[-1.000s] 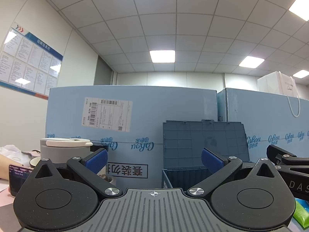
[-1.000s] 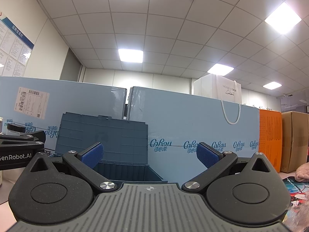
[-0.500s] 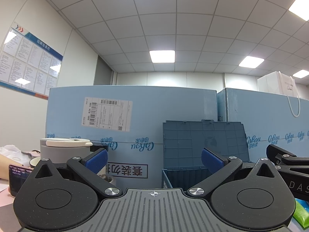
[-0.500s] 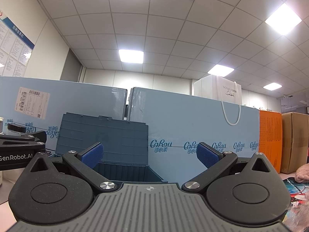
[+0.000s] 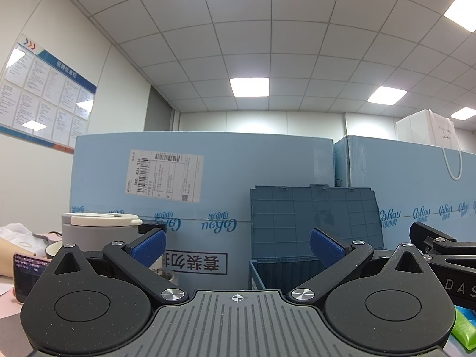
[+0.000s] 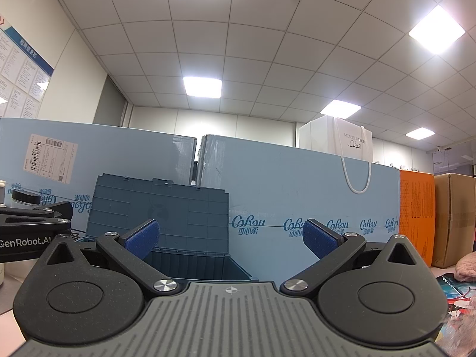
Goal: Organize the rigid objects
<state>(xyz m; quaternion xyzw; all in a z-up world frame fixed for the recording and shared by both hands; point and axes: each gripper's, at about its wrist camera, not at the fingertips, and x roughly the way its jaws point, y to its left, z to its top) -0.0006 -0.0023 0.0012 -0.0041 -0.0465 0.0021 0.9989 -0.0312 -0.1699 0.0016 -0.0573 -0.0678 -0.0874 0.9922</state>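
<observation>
A dark blue plastic storage box (image 5: 312, 223) stands with its lid raised, ahead and to the right in the left wrist view; in the right wrist view the same box (image 6: 178, 217) is ahead and slightly left. My left gripper (image 5: 236, 245) is open with nothing between its blue pads. My right gripper (image 6: 230, 238) is open and empty too. Both point level, short of the box. Each gripper's black body shows at the edge of the other's view. A grey lidded canister (image 5: 98, 229) and a green tube (image 5: 464, 331) lie near the left gripper.
Large light blue cartons (image 5: 193, 187) form a wall right behind the box. A white paper bag (image 6: 342, 139) sits on top of them; an orange carton (image 6: 416, 217) and a brown carton (image 6: 455, 217) stand at the right. A dark jar (image 6: 25, 199) is at the far left.
A pink object at the right wrist view's lower right edge has crept further in. Both grippers hold still.
</observation>
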